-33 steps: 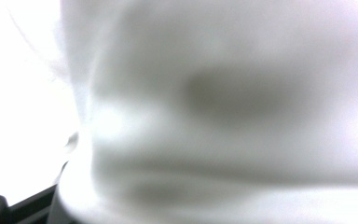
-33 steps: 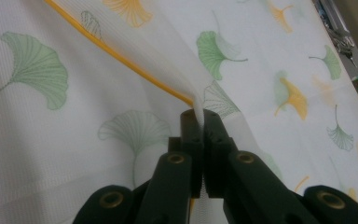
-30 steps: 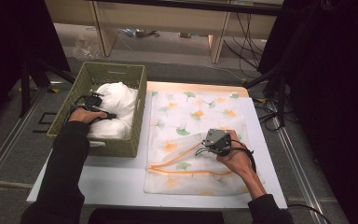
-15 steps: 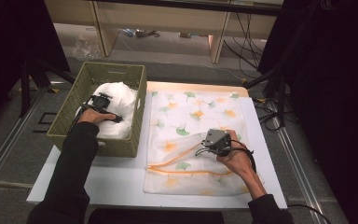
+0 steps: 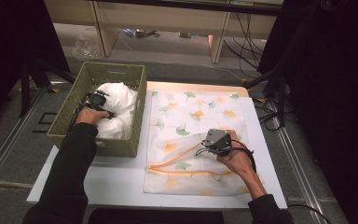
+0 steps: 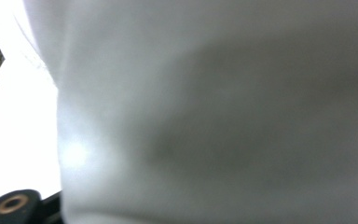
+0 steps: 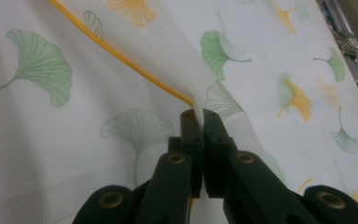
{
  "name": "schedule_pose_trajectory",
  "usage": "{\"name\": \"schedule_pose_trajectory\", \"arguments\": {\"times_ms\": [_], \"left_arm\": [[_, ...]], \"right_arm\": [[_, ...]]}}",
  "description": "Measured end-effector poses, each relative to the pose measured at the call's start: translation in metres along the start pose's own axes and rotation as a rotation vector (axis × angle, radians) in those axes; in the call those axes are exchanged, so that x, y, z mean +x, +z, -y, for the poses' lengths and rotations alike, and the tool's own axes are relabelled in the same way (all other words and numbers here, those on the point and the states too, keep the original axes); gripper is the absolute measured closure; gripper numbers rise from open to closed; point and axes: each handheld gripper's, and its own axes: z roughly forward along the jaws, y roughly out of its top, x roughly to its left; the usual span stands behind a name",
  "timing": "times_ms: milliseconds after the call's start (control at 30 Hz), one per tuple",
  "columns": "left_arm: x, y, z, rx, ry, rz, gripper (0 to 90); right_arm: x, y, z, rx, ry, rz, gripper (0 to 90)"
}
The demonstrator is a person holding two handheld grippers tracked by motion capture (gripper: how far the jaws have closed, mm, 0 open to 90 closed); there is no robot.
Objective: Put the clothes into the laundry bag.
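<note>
high: left gripper (image 5: 94,101) on white cloth (image 5: 121,100) in basket (image 5: 133,108); right gripper (image 5: 213,140) on mesh bag (image 5: 191,112) | left: cloth (image 6: 214,112) against lens, jaw gap unreadable | right: jaws closed, pinching bag's (image 7: 51,116) orange-zipped edge (image 7: 121,58)

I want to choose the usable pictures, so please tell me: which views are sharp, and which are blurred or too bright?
Left gripper view: badly blurred, the white cloth too near the lens, overexposed at left. Right gripper view: sharp on the right gripper pinching the thin leaf-printed mesh bag with orange zip. High view: evenly lit table, soft detail, dark surroundings; woven green basket readable.
</note>
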Motion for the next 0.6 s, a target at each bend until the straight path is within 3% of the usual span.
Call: {"name": "schedule_pose_trajectory", "arguments": {"times_ms": [33,100,133,200,367,567,600], "left_arm": [[0.002,-0.001,0.003,-0.018,0.014,0.018,50.6],[0.007,-0.006,0.006,-0.054,-0.041,0.059,52.4],[0.007,-0.006,0.006,-0.054,-0.041,0.059,52.8],[0.01,-0.011,0.005,-0.066,-0.08,0.091,53.4],[0.018,-0.032,0.001,-0.136,-0.137,0.157,55.6],[0.024,-0.056,-0.008,-0.204,-0.112,0.195,57.7],[0.024,-0.059,-0.01,-0.222,-0.119,0.205,57.8]], "right_arm": [[0.0,0.0,0.0,0.002,0.001,-0.008,90.0],[0.0,-0.001,0.0,-0.002,0.024,-0.002,90.0],[0.0,-0.001,0.0,-0.002,0.024,-0.002,90.0],[0.0,-0.001,0.001,0.004,0.022,-0.009,90.0],[-0.001,-0.002,0.001,-0.002,0.022,-0.003,90.0],[-0.001,-0.001,0.001,0.001,0.005,-0.008,90.0],[0.0,-0.001,0.001,0.004,0.026,0.002,90.0]]}}
